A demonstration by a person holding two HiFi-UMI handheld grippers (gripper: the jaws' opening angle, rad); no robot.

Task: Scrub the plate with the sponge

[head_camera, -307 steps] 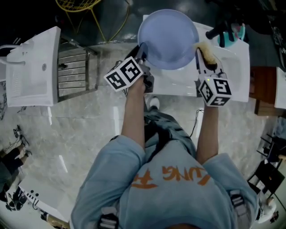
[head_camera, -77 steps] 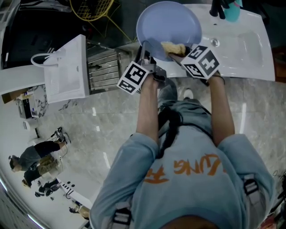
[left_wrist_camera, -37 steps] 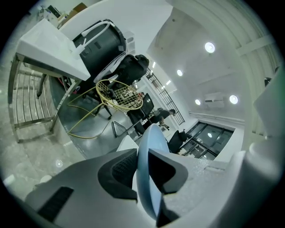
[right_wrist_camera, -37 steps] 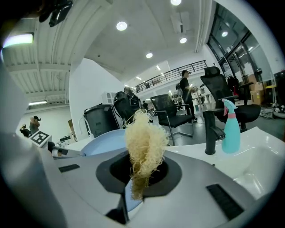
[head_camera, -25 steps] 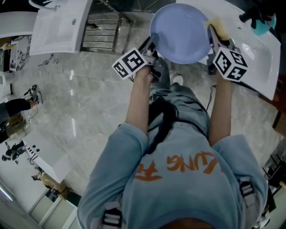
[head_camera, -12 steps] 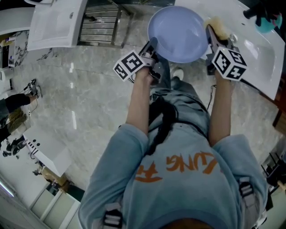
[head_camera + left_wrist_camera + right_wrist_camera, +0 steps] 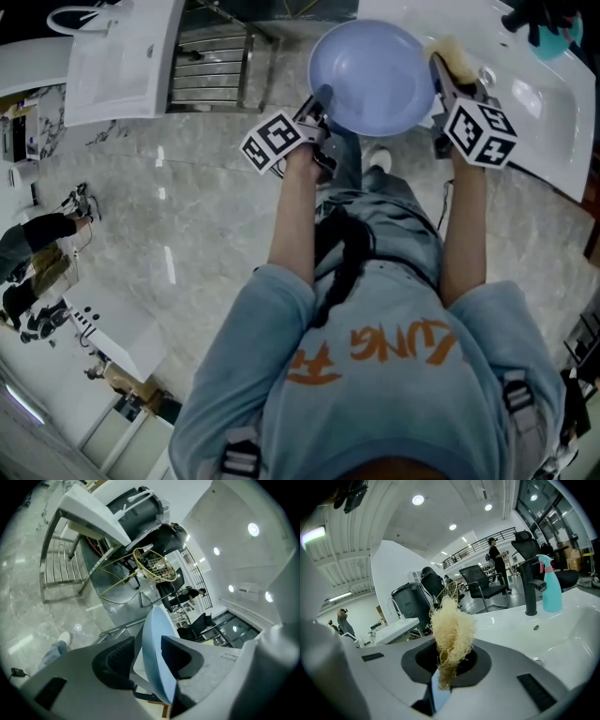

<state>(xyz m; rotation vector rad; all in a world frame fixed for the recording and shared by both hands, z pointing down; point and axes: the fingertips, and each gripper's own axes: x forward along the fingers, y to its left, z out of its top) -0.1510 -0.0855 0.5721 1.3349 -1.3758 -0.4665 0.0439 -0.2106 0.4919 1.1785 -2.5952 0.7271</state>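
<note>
A light blue plate (image 7: 370, 66) stands over the left end of the white sink (image 7: 553, 112). My left gripper (image 7: 317, 101) is at its lower left rim. In the left gripper view the plate (image 7: 157, 634) is edge-on between the jaws of that gripper (image 7: 149, 656). Those jaws have just been opening, and a gap shows beside the rim. My right gripper (image 7: 448, 75) is at the plate's right edge, shut on a yellowish fibrous sponge (image 7: 450, 54). In the right gripper view the sponge (image 7: 451, 630) sticks up out of that gripper (image 7: 450, 660).
A black faucet (image 7: 529, 590) and a teal spray bottle (image 7: 551, 590) stand at the sink's back. A second white basin (image 7: 122, 56) and a metal rack (image 7: 211, 61) lie to the left over grey marble floor. A yellow wire basket (image 7: 152, 566) hangs beyond the plate.
About three seconds ago the sponge lay on the plate's face; it is now at the right rim. Over the last second both grippers and the plate have hardly shifted.
</note>
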